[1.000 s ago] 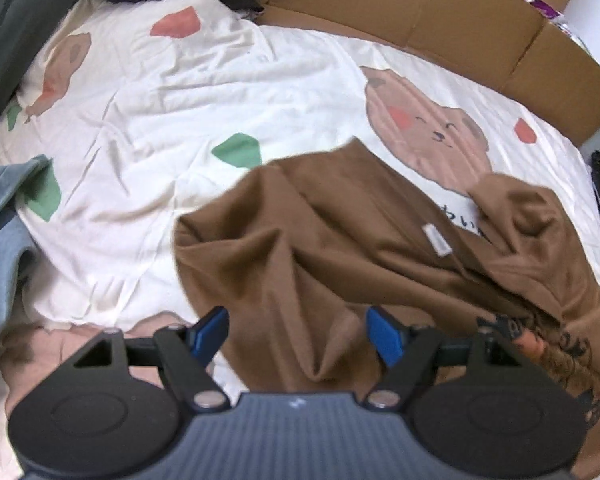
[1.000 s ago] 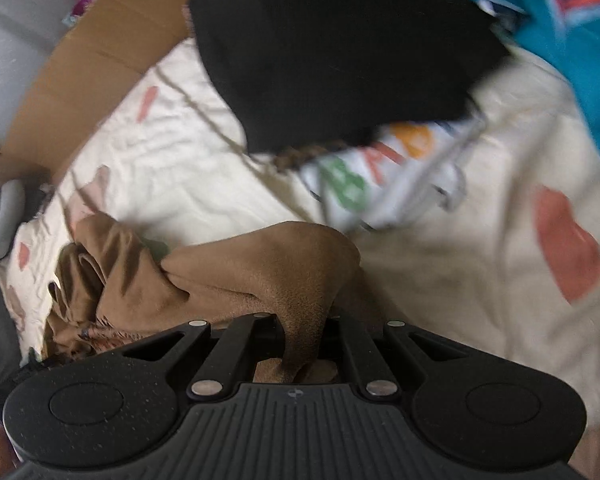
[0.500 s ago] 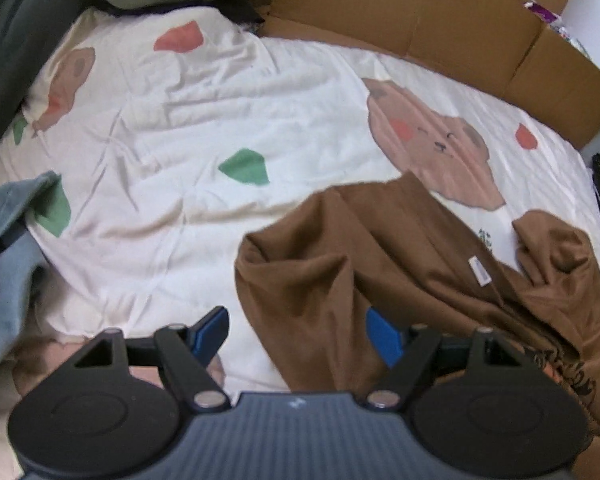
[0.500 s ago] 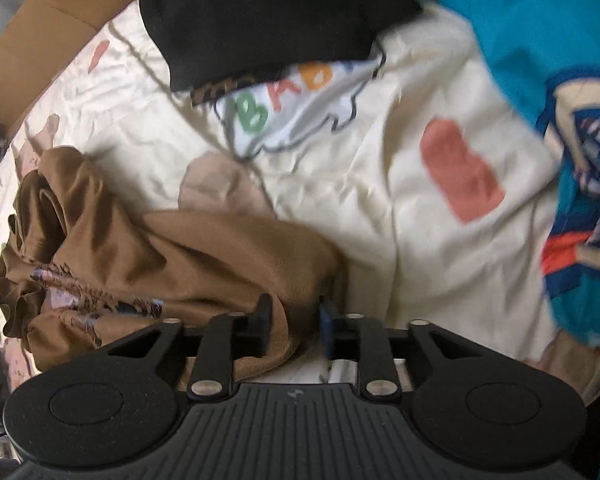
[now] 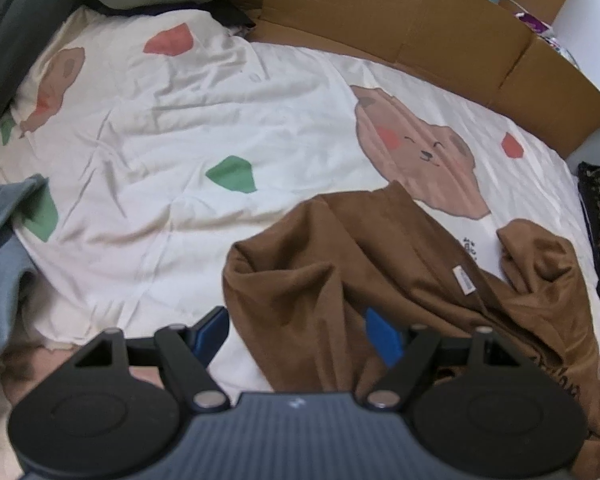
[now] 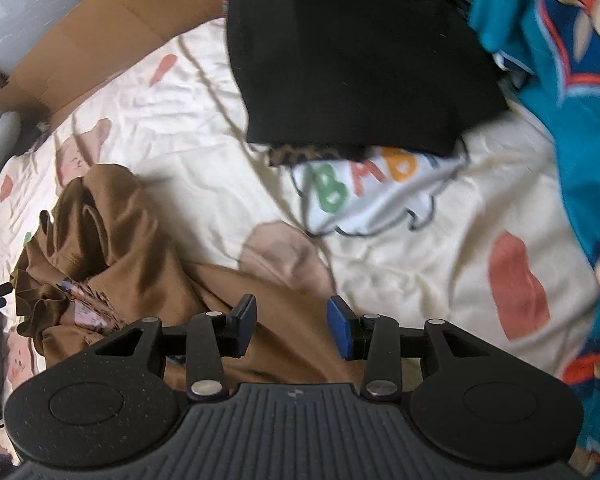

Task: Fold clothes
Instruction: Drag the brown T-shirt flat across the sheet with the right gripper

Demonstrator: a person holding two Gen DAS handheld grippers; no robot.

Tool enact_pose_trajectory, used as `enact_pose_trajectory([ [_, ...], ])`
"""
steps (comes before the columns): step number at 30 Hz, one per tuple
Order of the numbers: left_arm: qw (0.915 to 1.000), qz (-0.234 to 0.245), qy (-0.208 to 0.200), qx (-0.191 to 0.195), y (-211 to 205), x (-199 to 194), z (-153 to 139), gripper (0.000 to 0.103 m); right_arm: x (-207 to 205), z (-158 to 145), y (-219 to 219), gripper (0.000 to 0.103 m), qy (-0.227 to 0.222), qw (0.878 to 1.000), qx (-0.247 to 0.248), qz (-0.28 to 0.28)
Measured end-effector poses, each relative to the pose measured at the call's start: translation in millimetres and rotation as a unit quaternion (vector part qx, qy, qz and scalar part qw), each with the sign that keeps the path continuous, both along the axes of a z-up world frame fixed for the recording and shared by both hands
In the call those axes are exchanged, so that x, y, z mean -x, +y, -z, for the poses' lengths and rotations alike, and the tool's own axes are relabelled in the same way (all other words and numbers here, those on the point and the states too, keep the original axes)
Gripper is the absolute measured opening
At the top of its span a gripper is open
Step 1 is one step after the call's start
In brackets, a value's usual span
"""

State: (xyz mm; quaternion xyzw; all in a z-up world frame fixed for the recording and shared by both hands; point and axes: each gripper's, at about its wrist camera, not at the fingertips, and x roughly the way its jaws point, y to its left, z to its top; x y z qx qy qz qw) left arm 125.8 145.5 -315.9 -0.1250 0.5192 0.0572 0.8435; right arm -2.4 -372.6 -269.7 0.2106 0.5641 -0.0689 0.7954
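Brown garment (image 6: 148, 264) lying under right gripper (image 6: 292, 326), fingers opening, seemingly untouched, left gripper (image 5: 300, 332) fingers spread above it

Right gripper (image 6: 292, 326): jaws opening, pads clear of the cloth. Brown garment (image 6: 112, 248) lies crumpled under and left of them on the cream printed bedsheet (image 6: 400, 264). Black folded garment (image 6: 352, 60) rests atop white lettered cloth (image 6: 372, 188). Teal garment (image 6: 568, 80) at right.

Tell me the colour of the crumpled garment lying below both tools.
Brown garment, clearest in the left wrist view.
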Motion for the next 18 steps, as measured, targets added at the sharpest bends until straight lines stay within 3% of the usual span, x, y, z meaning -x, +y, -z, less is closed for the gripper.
enact_pose_trajectory([
  [5,0.9997,-0.013,-0.012,0.02,-4,-10,1,0.072,-21,9,7,0.046,-0.031,0.999,-0.006,-0.007],
  [9,0.9994,-0.009,0.002,0.034,-8,-17,7,0.058,-48,18,25,0.046,-0.043,0.998,-0.011,-0.054],
  [12,0.9994,-0.01,0.025,0.023,-12,-19,15,0.053,-66,25,39,0.046,-0.048,0.995,-0.018,-0.085],
  [14,0.9988,-0.008,0.033,0.035,-12,-18,20,0.038,-78,31,48,0.046,-0.052,0.993,-0.024,-0.099],
  [16,0.9984,0.001,0.04,0.039,-12,-16,23,0.007,-90,36,55,0.046,-0.06,0.992,-0.031,-0.108],
  [18,0.9986,0.008,0.041,0.031,-10,-13,21,0.005,-100,39,63,0.046,-0.065,0.99,-0.038,-0.122],
])
